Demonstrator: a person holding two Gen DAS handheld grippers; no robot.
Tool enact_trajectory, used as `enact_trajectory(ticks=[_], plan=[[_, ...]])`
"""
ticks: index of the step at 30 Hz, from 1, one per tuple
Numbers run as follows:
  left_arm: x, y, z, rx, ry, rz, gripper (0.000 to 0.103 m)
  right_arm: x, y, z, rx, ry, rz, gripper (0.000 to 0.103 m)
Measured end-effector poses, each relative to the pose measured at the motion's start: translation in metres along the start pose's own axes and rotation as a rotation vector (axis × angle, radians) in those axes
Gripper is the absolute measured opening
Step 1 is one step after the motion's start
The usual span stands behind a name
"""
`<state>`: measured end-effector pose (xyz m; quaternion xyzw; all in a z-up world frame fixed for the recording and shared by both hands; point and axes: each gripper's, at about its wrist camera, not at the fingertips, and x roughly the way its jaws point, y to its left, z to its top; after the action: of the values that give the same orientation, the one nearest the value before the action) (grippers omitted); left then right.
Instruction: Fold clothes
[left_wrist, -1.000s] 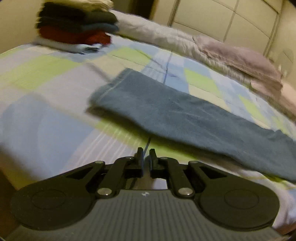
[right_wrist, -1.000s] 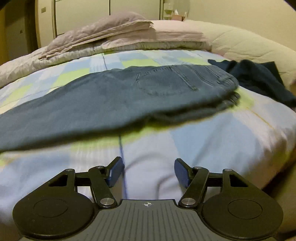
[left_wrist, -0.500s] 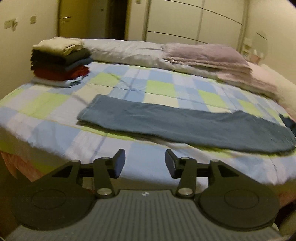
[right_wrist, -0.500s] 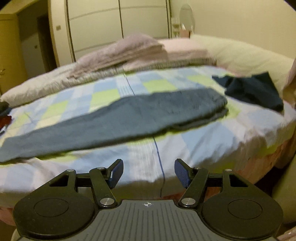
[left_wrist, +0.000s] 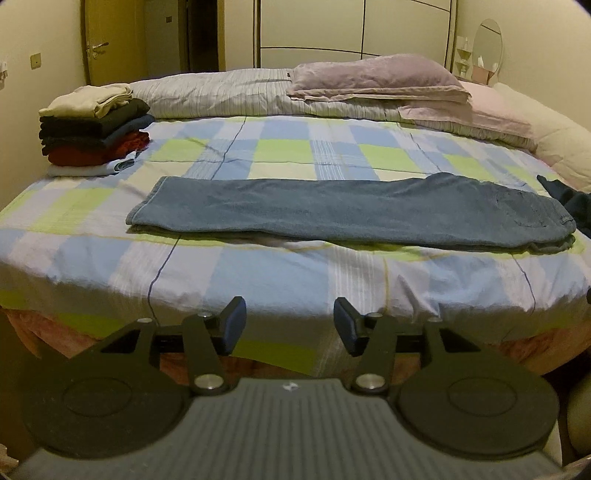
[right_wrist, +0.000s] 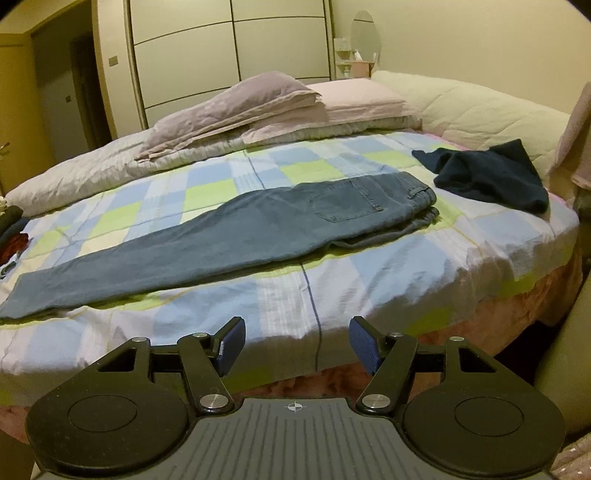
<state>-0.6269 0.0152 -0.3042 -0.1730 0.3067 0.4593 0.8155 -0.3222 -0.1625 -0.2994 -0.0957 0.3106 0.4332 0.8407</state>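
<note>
A pair of blue jeans (left_wrist: 332, 210) lies folded lengthwise across the checked bed cover, leg ends to the left, waist to the right; it also shows in the right wrist view (right_wrist: 236, 236). My left gripper (left_wrist: 290, 325) is open and empty, held back from the bed's front edge. My right gripper (right_wrist: 297, 345) is open and empty, also off the front edge. A crumpled dark navy garment (right_wrist: 487, 173) lies at the bed's right side, and its edge shows in the left wrist view (left_wrist: 569, 199).
A stack of folded clothes (left_wrist: 92, 129) sits at the bed's far left. Pillows and a folded duvet (left_wrist: 369, 85) lie along the back. A padded headboard (right_wrist: 480, 110) is at the right. Wardrobe doors (right_wrist: 229, 55) stand behind the bed.
My left gripper opened and both grippers pulled back from the jeans to beyond the bed's front edge. The jeans lie still.
</note>
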Motion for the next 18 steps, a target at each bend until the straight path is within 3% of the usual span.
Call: enact_trajectory(ticks=[18], plan=[[-0.006, -0.006, -0.0071, 0.011, -0.008, -0.038, 0.057, -0.0011, 0.001, -0.0077, -0.019, 0.009, -0.015, 0.066]])
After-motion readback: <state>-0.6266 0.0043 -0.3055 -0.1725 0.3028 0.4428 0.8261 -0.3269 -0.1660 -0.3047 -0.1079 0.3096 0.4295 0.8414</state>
